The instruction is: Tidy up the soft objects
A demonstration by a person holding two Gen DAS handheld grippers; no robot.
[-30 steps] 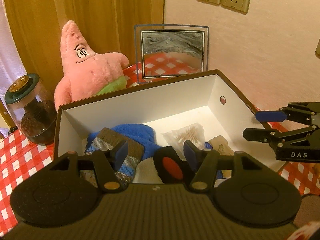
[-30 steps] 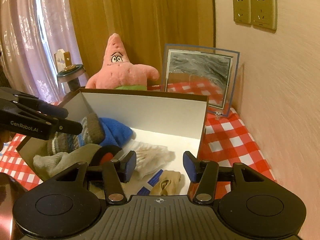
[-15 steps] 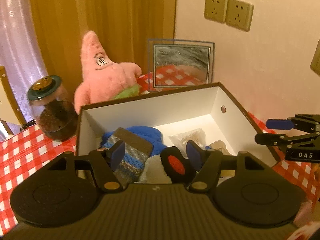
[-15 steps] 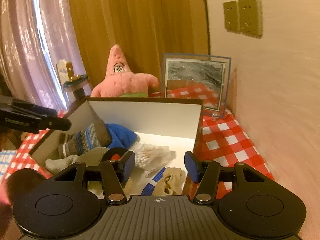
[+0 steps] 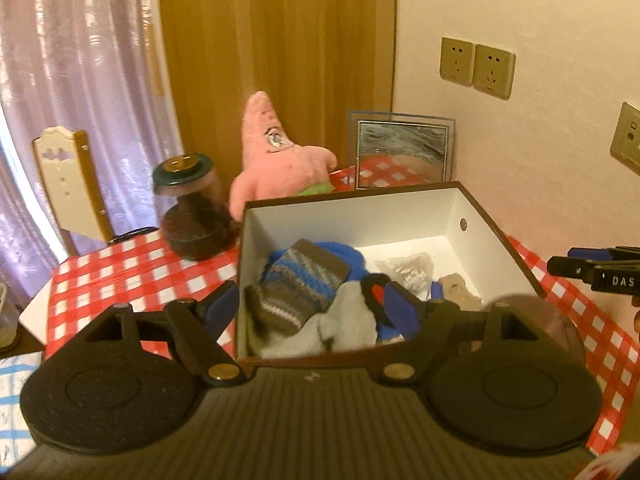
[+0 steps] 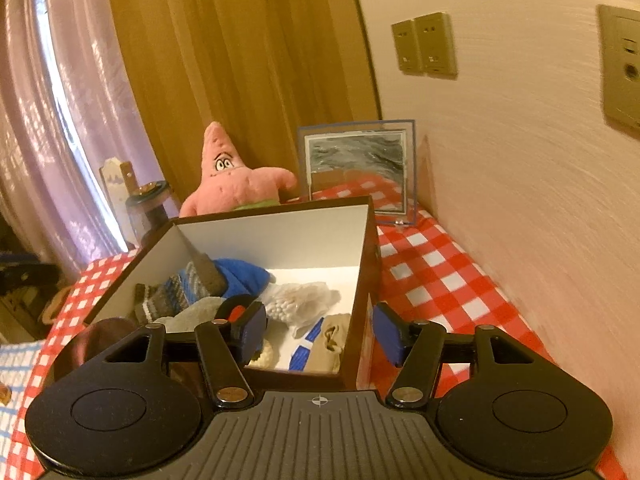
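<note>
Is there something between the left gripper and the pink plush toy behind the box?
Yes. The open box, with socks inside, stands between the left gripper and the pink plush toy. The gripper's opening jaws hold nothing.

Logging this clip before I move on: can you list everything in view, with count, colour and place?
box: 1, brown outside, white inside, open, on the table
socks: several, blue, striped brown-grey, pale grey, piled in the box's left half
clear bag: 1, white contents, on the box floor
beige item: 1, near the box's right wall
plush star: 1, pink, behind the box
jar: 1, clear, dark lid, left of the plush
picture frame: 1, glass, grey picture, by the wall
tablecloth: 1, red-white check
sockets: 3, gold, on the wall
left tongs: black, blue pads, opening, empty
right tongs: same, opening, empty
</note>
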